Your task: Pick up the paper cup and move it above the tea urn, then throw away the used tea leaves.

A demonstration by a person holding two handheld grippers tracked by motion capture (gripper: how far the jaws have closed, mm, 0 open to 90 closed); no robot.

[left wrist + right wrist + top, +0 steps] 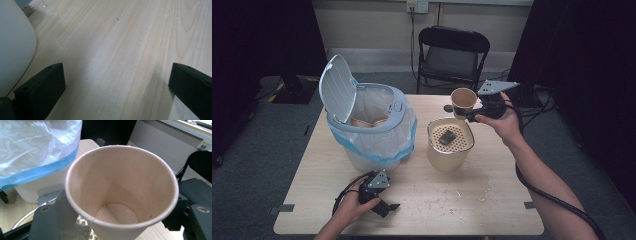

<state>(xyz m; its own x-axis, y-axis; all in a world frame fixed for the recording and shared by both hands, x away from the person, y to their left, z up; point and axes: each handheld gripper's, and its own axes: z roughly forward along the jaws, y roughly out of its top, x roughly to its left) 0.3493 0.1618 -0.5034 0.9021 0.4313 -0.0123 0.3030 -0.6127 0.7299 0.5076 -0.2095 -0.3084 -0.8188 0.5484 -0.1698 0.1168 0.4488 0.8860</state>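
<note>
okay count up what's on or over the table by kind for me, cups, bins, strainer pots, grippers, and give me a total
Paper cups: 3, one held in the right gripper as cup, two in the bin as cups
Bins: 1, the lidded bin with a liner bag
Strainer pots: 1, the beige pot, a dark item on its perforated insert
Grippers: 2, including the left gripper
Total: 7

Black folding chair (453,55) behind wooden table (422,210); wall socket (417,6) above; grey carpet (257,165) around.
</note>
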